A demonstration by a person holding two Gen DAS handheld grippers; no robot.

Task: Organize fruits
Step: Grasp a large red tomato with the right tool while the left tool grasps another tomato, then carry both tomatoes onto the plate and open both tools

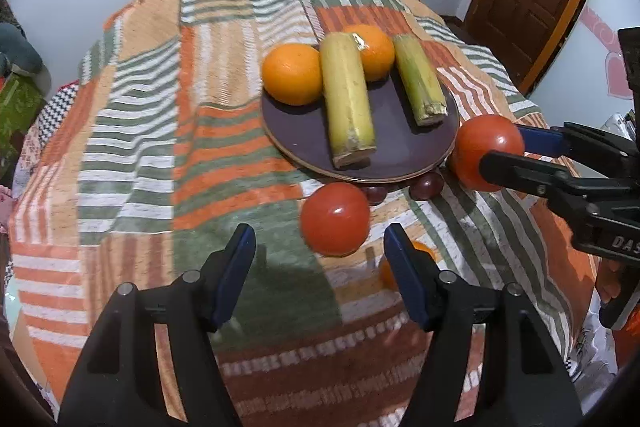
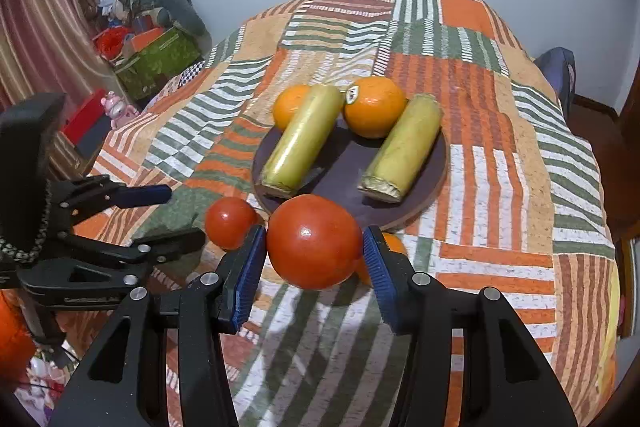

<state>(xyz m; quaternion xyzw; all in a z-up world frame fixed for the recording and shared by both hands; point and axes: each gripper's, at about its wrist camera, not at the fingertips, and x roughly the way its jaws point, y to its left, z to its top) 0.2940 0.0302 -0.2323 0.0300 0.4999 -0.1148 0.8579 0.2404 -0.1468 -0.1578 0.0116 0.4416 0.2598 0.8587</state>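
Two oranges [image 2: 374, 107] and two sugarcane pieces [image 2: 300, 141] lie on a dark plate [image 2: 352, 163]; one tomato [image 2: 314, 247] hangs held beside its rim; another tomato [image 1: 335, 219] rests on the cloth nearby.

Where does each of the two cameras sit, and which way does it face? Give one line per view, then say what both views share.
Left wrist: on the left gripper, open and empty, facing the plate and a loose tomato; the right gripper enters from the right.
Right wrist: on the right gripper, looking past its held tomato at the plate; the left gripper shows at left.
Shared: plate, oranges, cut stalks, both tomatoes, striped cloth.
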